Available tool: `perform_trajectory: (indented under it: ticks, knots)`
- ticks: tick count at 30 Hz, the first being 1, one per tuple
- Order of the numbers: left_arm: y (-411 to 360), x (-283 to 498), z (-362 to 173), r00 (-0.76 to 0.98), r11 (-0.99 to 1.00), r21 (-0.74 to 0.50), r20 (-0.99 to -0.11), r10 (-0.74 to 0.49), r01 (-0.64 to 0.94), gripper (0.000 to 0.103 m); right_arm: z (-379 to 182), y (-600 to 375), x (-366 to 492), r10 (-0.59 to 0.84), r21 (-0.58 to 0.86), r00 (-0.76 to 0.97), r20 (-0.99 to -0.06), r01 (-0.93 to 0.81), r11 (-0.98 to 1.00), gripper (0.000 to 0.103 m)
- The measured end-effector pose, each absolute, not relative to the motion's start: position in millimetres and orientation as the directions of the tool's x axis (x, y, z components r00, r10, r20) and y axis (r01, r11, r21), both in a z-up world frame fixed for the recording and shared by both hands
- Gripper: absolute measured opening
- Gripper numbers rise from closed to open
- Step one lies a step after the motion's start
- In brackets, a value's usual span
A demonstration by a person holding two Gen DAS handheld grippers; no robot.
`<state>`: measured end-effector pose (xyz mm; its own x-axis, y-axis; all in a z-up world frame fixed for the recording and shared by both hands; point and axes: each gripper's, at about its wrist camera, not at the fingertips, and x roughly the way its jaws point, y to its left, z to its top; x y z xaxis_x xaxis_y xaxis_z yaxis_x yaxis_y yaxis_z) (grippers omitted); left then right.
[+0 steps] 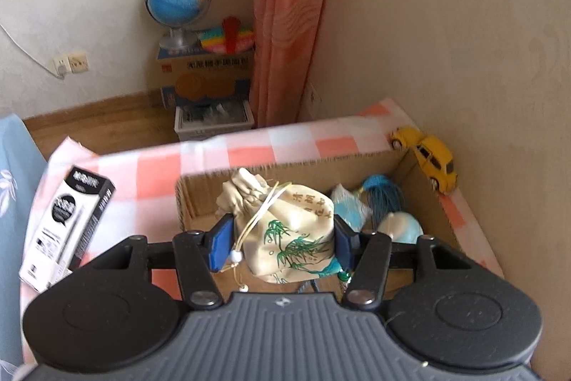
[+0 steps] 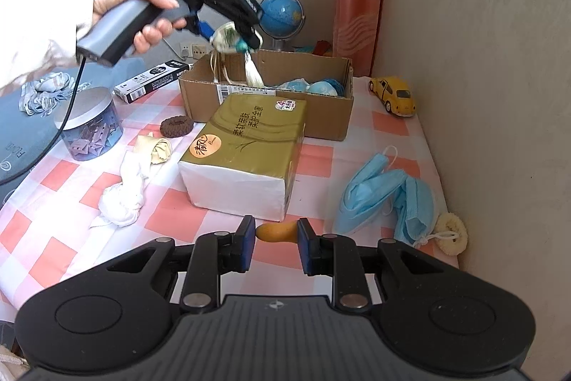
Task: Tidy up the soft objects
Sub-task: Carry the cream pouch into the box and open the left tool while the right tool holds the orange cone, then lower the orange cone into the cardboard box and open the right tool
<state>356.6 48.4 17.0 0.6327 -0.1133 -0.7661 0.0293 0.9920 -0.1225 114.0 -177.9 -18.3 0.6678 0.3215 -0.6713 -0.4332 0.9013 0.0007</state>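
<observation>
left wrist view: the left gripper (image 1: 282,243) has its blue pads on either flank of a cream drawstring pouch (image 1: 285,231) printed with green bamboo and a column of dark characters too small to read. the pouch hangs over the open cardboard box (image 1: 357,163), which already holds a pale blue pouch (image 1: 401,225) and a blue tassel (image 1: 383,195). the step in hand looks like dropping this pouch into the box; whether the pads are pressing on the cloth or just letting it go is hard to judge from here, though it has not fallen. the next move calls for spreading the fingers fully and lifting clear without snagging the cord. a black and white carton (image 1: 67,224) lies left of the box; its lettering is blurred. a yellow toy car (image 1: 426,158) sits by the wall.

right wrist view: the right gripper (image 2: 276,243) hovers low over the checked tablecloth (image 2: 43,181), fingers drawn in as far as they go with nothing between them; a small orange piece (image 2: 276,231) lies just beyond the tips. a gold tissue pack (image 2: 246,145) bears chinese writing and a round orange label. still out on the cloth: blue face masks (image 2: 385,199), a knotted white cloth (image 2: 123,199) and a cream scrunchie (image 2: 451,232).
</observation>
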Motion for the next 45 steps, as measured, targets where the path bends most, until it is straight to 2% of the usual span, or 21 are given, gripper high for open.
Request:
perform_trajectory:
  ticks: [1,3,9,20,31,41,43,45]
  knots:
    - [46.7,356.7,15.2,0.628,0.993,-0.112,-0.771,-0.107,0.032,0.076,-18.2,-177.5,113.3,0.322,0.000,0.668,-0.671,-0.434,0.901,0.029]
    - [45.1,355.0,14.2,0.626,0.996,-0.087,-0.775,-0.089,0.035,0.094,-17.8,-176.8,112.2,0.319,-0.004,0.668,-0.672,-0.435,0.901,0.029]
    - [47.8,338.1,30.1,0.672,0.994,-0.065,-0.733,-0.107,0.088,0.094,-14.4,-176.6,113.6,0.317,-0.013,0.672,-0.670,-0.438,0.899,0.029]
    - [57.2,273.4,36.9,0.682,0.970,-0.014,-0.708,-0.182,0.244,0.096,14.5,-174.3,132.7,0.327,-0.040,0.694,-0.641,-0.456,0.889,0.029]
    - [63.8,212.1,29.1,0.672,0.925,0.012,-0.691,-0.267,0.380,0.097,40.6,-139.1,205.6,0.362,-0.050,0.696,-0.620,-0.496,0.867,0.029]
    - [68.6,180.9,21.7,0.624,0.901,-0.048,-0.705,-0.337,0.432,0.097,44.4,-93.4,289.7,0.355,-0.048,0.673,-0.649,-0.502,0.864,0.030]
    - [67.1,176.0,19.8,0.623,0.898,-0.040,-0.707,-0.334,0.437,0.098,41.6,-88.5,303.4,0.347,-0.039,0.665,-0.661,-0.493,0.869,0.043]
    - [65.8,172.6,18.6,0.621,0.899,-0.036,-0.711,-0.330,0.437,0.099,39.0,-87.0,309.0,0.343,-0.033,0.662,-0.667,-0.486,0.874,0.081]
